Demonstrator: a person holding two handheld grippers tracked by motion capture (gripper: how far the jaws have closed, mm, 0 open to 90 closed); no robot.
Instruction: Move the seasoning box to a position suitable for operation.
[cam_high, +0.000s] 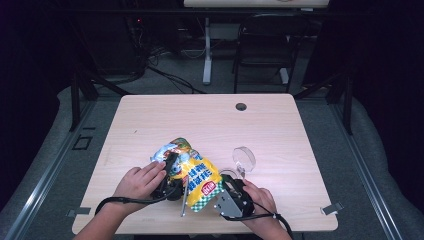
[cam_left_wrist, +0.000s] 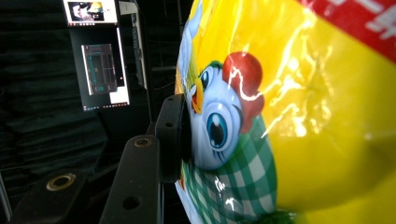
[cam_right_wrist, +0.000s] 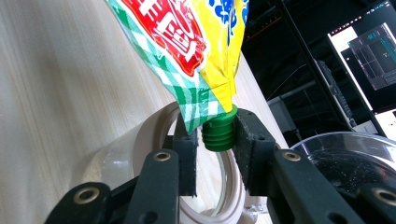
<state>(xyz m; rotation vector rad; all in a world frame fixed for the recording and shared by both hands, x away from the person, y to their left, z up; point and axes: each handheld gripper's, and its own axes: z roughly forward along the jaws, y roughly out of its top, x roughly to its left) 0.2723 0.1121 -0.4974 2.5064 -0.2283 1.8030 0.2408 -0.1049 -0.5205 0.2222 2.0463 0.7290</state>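
Pouch (cam_high: 196, 175): lying on the table (cam_high: 150, 120), toward the near edge, between the two grippers. Left gripper (cam_high: 170, 172): sitting at the pouch's left side, one jaw pressing against the pouch face in the left gripper view. Right gripper (cam_high: 231, 187): sitting at the pouch's near right corner, jaws standing either side of the spout (cam_right_wrist: 218, 133). Clear dish (cam_high: 244, 159): resting on the table just right of the pouch, behind the right gripper. Cable hole (cam_high: 241, 106): lying near the far edge.
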